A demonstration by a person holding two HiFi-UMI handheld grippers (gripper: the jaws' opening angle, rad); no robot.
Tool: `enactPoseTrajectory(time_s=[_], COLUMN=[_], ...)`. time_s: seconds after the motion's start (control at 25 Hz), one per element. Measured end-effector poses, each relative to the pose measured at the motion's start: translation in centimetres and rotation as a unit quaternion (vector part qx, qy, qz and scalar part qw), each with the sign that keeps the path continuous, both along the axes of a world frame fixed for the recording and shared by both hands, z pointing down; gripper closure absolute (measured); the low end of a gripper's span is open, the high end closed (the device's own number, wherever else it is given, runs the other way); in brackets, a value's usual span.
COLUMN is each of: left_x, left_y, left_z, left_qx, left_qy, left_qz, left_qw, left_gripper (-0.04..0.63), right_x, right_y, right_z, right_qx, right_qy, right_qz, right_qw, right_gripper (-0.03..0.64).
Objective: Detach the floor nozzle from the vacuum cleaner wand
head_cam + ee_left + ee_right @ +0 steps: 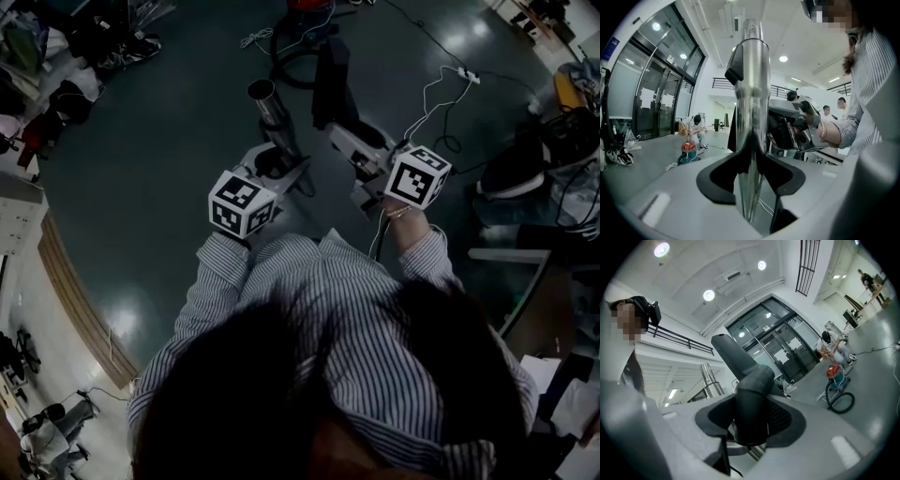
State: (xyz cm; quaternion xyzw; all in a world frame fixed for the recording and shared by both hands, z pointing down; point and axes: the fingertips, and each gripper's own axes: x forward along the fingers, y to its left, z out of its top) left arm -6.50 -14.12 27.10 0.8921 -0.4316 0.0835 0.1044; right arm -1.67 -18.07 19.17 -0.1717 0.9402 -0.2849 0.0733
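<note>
Head view | left gripper (751, 176) fingers clamp wand (751, 84) | right gripper (750, 420) fingers clamp nozzle (736, 362) | open floor (187, 131) ahead

wand (270, 111) clamped in left gripper (281, 161), end pointing away from person (319, 309) | floor nozzle neck (333, 80) clamped in right gripper (345, 139), just right of wand, apart from it | canister vacuum (834, 371) with hose (286, 58) on floor (187, 141) beyond both | power strip (466, 75) on floor, right of hose | grippers side by side before person's torso, held off floor
</note>
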Motion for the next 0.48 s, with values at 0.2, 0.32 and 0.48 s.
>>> enactPoseTrajectory(time_s=[0.2,0.32,0.48], left_x=[0.0,0.0,1.2], left_y=[-0.2,-0.3,-0.1], left_z=[-0.5,-0.7,0.0], left_qx=[0.001,-0.001,-0.002], left_qy=[0.001,0.0,-0.004], left_qz=[0.005,0.005,0.013], left_qw=[1.0,1.0,0.9999], left_gripper=[0.416,0.416,0.416], right_x=[0.1,-0.2,0.6], right_y=[-0.3,-0.2,0.1], right_z=[-0.2,-0.5,-0.3], right_qx=[-0.004,0.0,0.005], right_qy=[-0.002,-0.001,0.0], right_qz=[0.007,0.006,0.004], right_qw=[1.0,1.0,1.0], right_gripper=[0.433,0.433,0.433])
